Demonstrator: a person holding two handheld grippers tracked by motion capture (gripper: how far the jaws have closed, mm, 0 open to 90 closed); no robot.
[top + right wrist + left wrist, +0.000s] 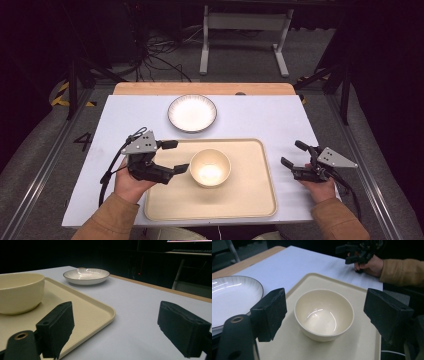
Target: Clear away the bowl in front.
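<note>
Currently the cream bowl (210, 167) sits upright and empty on the beige tray (250, 200), roughly mid-tray, slightly toward the far edge. Tray lies on the white table cover (260, 115), near the person's side.

Left gripper (176, 156) is at the tray's left edge, pointing right at the bowl. Jaws wide apart, nothing between the pads. Near jaw tip sits just beside the bowl's left wall; contact can't be confirmed from the high view. In the left gripper view the bowl (324, 315) is centered ahead of the left gripper (324, 312), apart from both pads, so no grip.

Right gripper (295, 154) rests on the table cover just off the tray's right edge, held in the right hand (320, 187). Jaws also spread wide, empty. In the right gripper view, the right gripper (130, 327) looks along the table past the tray's corner (110, 312), with the bowl (20, 292) off to the left, well apart from the pads.

White plate (192, 113) with dark rim sits on the table cover beyond the tray, empty, not touching it. It's visible in the left gripper view (229, 297) and the right gripper view (86, 275) too.

Wooden strip (200, 88) runs along the table's far edge.
</note>
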